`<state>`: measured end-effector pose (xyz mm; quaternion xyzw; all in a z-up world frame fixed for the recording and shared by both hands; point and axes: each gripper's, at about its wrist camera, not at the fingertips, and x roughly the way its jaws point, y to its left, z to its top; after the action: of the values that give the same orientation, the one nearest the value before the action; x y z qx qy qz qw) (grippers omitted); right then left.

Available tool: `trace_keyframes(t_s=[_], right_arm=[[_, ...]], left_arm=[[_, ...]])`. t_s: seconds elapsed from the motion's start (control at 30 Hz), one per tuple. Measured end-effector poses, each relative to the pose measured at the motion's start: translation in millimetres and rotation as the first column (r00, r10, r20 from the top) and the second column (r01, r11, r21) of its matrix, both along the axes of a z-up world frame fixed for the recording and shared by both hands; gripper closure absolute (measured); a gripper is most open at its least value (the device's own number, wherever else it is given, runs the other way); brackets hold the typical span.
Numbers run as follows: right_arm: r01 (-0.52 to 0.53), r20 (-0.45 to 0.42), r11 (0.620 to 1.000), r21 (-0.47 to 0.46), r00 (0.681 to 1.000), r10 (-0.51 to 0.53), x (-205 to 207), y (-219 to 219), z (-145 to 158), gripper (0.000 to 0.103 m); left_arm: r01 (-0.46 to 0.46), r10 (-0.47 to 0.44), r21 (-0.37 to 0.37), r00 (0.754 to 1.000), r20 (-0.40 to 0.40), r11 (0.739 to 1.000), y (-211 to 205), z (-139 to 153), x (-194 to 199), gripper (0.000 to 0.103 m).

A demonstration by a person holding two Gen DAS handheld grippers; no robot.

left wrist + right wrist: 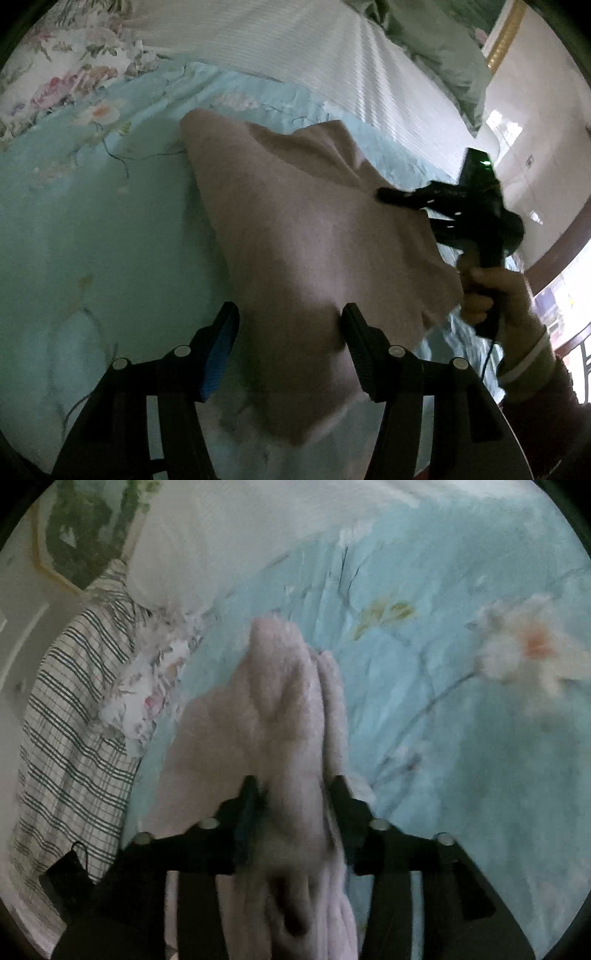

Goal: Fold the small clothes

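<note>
Left wrist view shows the pink garment point(314, 229) lying across the pale blue floral bedspread point(92, 221), its far right side lifted off the bed by the right gripper point(391, 195), which a hand point(495, 295) carries. I'd guess that edge is raised so it can be brought over for a fold. The left gripper point(288, 325) stands about half open astride the near end of the cloth; whether its pads press the cloth I cannot tell. In the right wrist view the bunched fabric runs between the right gripper's fingers point(340, 797), which seem to pinch it, though blur leaves this unsure.
</note>
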<state>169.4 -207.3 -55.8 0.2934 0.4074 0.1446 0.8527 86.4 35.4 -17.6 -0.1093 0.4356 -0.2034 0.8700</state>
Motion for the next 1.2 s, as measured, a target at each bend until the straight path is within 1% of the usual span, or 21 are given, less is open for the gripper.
trace_keyframes(t_s=[0.07,0.17,0.27,0.33,0.37,0.43,0.47,0.5,0.53,0.57,0.6,0.63,0.67,0.7,0.73,0.77,0.83,0.87,0.93,1.03,1.2], right_arm=[[0.017,0.059,1.000,-0.009,0.998,-0.017,-31.2,-5.6,15.7,0.051],[-0.015,0.122,1.000,0.000,0.992,0.015,-73.0,-1.5,28.7,0.051],[-0.076,0.116,0.997,-0.030,0.990,0.079,-94.1,14.2,23.9,0.051],[-0.104,0.093,0.993,-0.053,0.990,0.109,-97.7,24.8,15.4,0.051],[-0.118,0.070,0.990,-0.074,0.990,0.123,-98.0,31.6,9.1,0.051],[-0.136,0.049,0.988,-0.080,0.989,0.140,-98.8,37.6,0.9,0.051],[-0.142,0.045,0.987,-0.076,0.988,0.146,-98.8,39.8,-0.5,0.054],[-0.151,0.043,0.986,-0.069,0.987,0.154,-98.7,41.8,-1.3,0.071],[-0.168,0.040,0.984,-0.052,0.985,0.171,-97.7,44.1,-0.9,0.092],[-0.176,0.044,0.984,-0.039,0.983,0.178,-98.7,44.2,0.9,0.093],[-0.179,0.074,0.984,-0.011,0.981,0.179,-101.3,42.8,7.3,0.093],[-0.179,0.106,0.984,0.017,0.979,0.176,-105.6,40.8,13.5,0.093],[-0.179,0.161,0.982,0.062,0.973,0.168,-112.3,33.4,24.1,0.093],[-0.178,0.174,0.982,0.066,0.971,0.164,-114.5,30.5,27.9,0.094],[-0.174,0.168,0.983,0.049,0.972,0.164,-115.7,26.9,29.7,0.094],[-0.156,0.132,0.988,-0.009,0.979,0.155,-115.4,24.2,25.1,0.094],[-0.141,0.056,0.988,-0.070,0.988,0.145,-113.4,24.5,7.9,0.094],[-0.143,0.002,0.985,-0.097,0.990,0.143,-113.8,27.1,-8.6,0.094],[-0.142,-0.045,0.977,-0.158,0.990,0.137,-116.7,31.4,-26.2,0.095],[-0.102,-0.037,0.987,-0.127,0.995,0.098,-121.5,24.9,-29.5,0.095],[-0.102,-0.048,0.979,-0.179,0.994,0.094,-119.9,30.8,-25.4,0.095]], left_arm=[[0.012,-0.012,0.023,1.000,0.021,1.000,5.2,4.0,-14.6,0.045],[0.040,-0.043,0.052,0.998,0.049,0.998,7.2,5.6,-41.0,0.043],[0.061,-0.066,0.086,0.996,0.061,0.994,-1.5,-0.5,-55.2,0.043],[0.070,-0.077,0.111,0.996,0.053,0.991,-8.7,-6.6,-56.4,0.043],[0.077,-0.084,0.129,0.995,0.053,0.989,-13.6,-10.1,-57.7,0.043],[0.063,-0.077,0.191,0.995,0.065,0.980,-21.5,-16.0,-58.0,0.044],[0.044,-0.060,0.227,0.996,0.061,0.973,-23.5,-19.9,-55.7,0.048],[0.027,-0.040,0.247,0.998,0.051,0.969,-23.2,-23.4,-51.9,0.052],[0.022,-0.034,0.243,0.998,0.045,0.970,-22.1,-24.4,-49.5,0.057],[0.010,-0.021,0.230,0.999,0.046,0.973,-20.0,-24.1,-48.0,0.066],[0.002,-0.012,0.224,0.999,0.044,0.975,-17.8,-23.5,-46.3,0.072],[-0.004,-0.004,0.210,0.999,0.038,0.978,-16.1,-21.5,-47.3,0.084],[-0.019,0.010,0.204,0.999,0.045,0.979,-14.3,-18.2,-50.0,0.086],[-0.035,0.024,0.211,0.998,0.058,0.977,-13.5,-15.9,-52.5,0.087],[-0.046,0.031,0.225,0.997,0.069,0.973,-13.5,-14.9,-55.4,0.088],[-0.047,0.032,0.232,0.997,0.068,0.972,-14.0,-15.6,-56.5,0.089],[-0.040,0.029,0.243,0.998,0.050,0.969,-16.4,-21.8,-56.7,0.091],[-0.040,0.030,0.249,0.999,0.043,0.968,-17.3,-24.7,-56.5,0.091],[-0.041,0.032,0.249,0.999,0.038,0.968,-15.7,-27.5,-55.7,0.091],[-0.032,0.028,0.227,0.999,0.023,0.973,-9.8,-31.4,-52.0,0.091],[-0.017,0.014,0.228,1.000,0.015,0.974,-9.5,-31.7,-51.0,0.090]])
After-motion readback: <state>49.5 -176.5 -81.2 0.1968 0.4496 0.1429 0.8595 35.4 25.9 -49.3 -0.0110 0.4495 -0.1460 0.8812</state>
